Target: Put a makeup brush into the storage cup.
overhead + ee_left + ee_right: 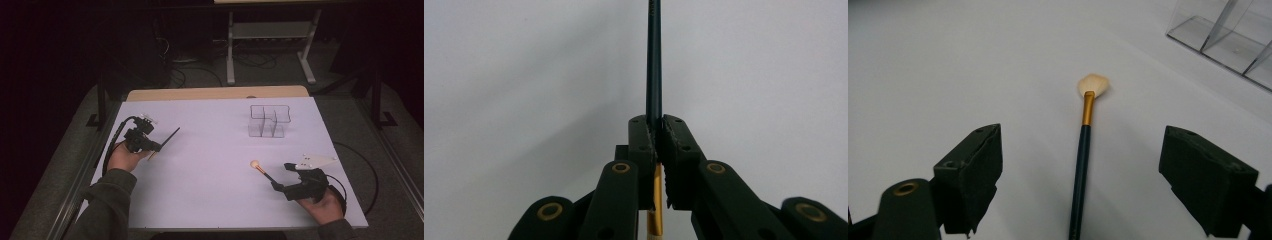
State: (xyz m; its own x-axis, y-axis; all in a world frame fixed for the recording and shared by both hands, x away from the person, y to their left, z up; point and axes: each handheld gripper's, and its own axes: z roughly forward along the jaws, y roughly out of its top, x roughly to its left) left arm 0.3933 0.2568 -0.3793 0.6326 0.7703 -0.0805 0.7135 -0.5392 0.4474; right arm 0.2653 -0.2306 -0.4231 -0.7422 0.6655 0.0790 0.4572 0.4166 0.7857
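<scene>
left brush (654,60): dark handle clamped in left gripper (657,131), lifted near left of table (210,190), handle pointing far-right | right brush (1083,150): lies flat near right, pale tip (1093,85) far-left, between spread jaws of right gripper (1080,175), untouched | clear divided box (269,121): far right.

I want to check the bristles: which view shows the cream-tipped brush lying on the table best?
The right gripper view: the dark-handled, gold-ferruled, cream-tipped brush lies full length between the right gripper's open jaws. The high view shows it small, beside that gripper. The left gripper view shows another brush.
</scene>
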